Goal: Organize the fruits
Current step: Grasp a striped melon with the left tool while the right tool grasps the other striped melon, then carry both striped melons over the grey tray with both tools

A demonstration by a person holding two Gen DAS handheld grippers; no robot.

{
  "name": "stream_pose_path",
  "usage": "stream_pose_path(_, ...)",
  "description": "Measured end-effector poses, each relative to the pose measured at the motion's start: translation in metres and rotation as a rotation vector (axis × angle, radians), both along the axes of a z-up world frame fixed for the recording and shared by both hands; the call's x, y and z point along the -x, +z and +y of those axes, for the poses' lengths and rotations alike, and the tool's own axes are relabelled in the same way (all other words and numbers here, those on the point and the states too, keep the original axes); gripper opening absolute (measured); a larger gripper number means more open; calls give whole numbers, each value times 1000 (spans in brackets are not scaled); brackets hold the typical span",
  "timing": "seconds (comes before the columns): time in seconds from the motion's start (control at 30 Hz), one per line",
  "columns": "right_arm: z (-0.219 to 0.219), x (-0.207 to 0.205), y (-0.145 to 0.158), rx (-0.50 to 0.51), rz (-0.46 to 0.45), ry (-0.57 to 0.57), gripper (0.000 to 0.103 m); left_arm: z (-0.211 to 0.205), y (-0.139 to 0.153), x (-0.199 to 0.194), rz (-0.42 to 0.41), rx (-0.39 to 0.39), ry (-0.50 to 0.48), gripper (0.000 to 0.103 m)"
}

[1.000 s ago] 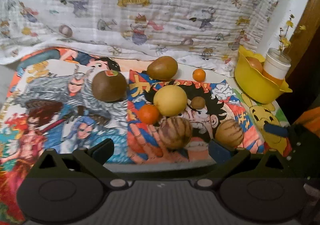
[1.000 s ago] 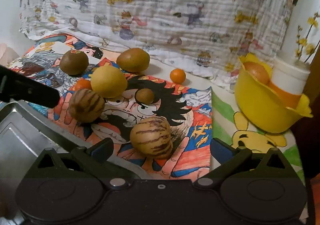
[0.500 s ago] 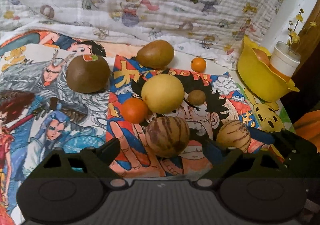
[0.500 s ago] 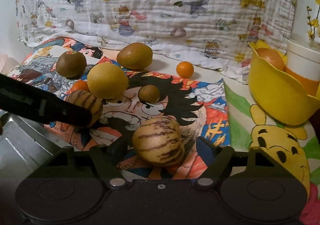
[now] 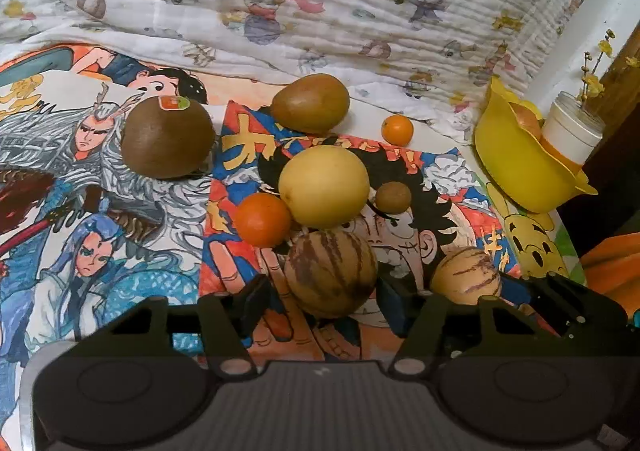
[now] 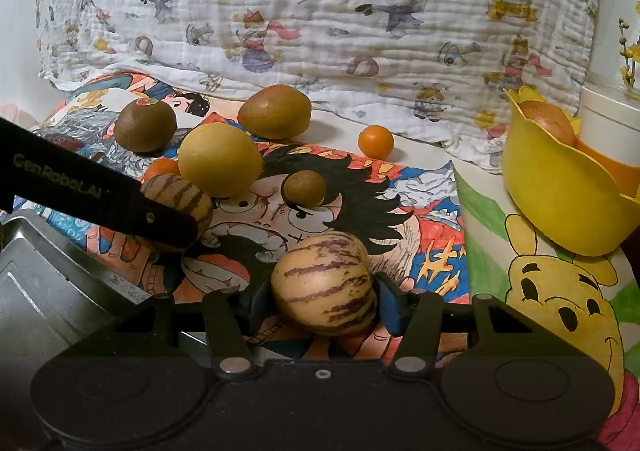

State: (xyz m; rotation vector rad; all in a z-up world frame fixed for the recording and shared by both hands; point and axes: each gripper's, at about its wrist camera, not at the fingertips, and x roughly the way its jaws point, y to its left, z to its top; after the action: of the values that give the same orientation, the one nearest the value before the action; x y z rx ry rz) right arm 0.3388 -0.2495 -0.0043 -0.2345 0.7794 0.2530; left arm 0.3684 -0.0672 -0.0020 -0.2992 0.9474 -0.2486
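Several fruits lie on a cartoon-print cloth. My left gripper [image 5: 322,301] is open, its fingers on either side of a striped melon [image 5: 330,273], with gaps on both sides. My right gripper [image 6: 322,305] has its pads against a second striped melon [image 6: 326,285], which rests on the cloth. Beyond lie a yellow round fruit [image 5: 324,187], an orange [image 5: 263,219], a brown kiwi with a sticker [image 5: 167,137], a greenish pear-shaped fruit [image 5: 310,103], a small brown fruit [image 5: 393,197] and a small orange [image 5: 397,129]. The left gripper's finger [image 6: 100,195] crosses the right wrist view.
A yellow bowl [image 6: 560,203] holding a fruit stands at the right, with a white cup [image 5: 572,129] behind it. A metal tray [image 6: 44,279] lies at the lower left of the right wrist view. A printed blanket [image 6: 320,11] rises behind the fruits.
Both grippers moved forward and down. The left one now straddles one striped melon. The right one narrowed until its pads touch the other melon.
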Motion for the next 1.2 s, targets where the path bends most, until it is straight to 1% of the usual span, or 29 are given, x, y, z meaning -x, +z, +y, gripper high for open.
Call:
stream_pose_path(0.37,0,-1,-2,3,-9,-2,56,-3,-3,-6,-16,5,14,62)
stream_pose_path(0.4,0,-1,-2,1,-11,-6,56,-3,-3,-6,-22,6,15,60)
stream_pose_path(0.43,-1,-1,-2,1,-13,-9,56,-4,-4,-6,-26,15,15,55)
stream_pose_path(0.47,0,-1,-2,3,-17,-11,56,-4,-5,-6,-27,26,16,55)
stream_pose_path(0.63,1,-1,-1,-8,-29,-19,55,-6,-2,-1,-31,16,34,54)
stream_pose_path(0.77,3,9,7,-19,-66,-16,55,0,6,8,-46,21,44,53)
stream_pose_path(0.93,10,27,23,-42,-96,16,55,12,23,25,-73,36,58,53)
stream_pose_path(1.03,17,40,33,-77,-105,39,55,20,32,39,-84,39,73,53)
stream_pose_path(1.13,25,52,39,-120,-99,61,55,31,36,53,-83,51,94,53)
stream_pose_path(1.2,31,61,42,-148,-91,80,55,39,38,63,-87,46,106,53)
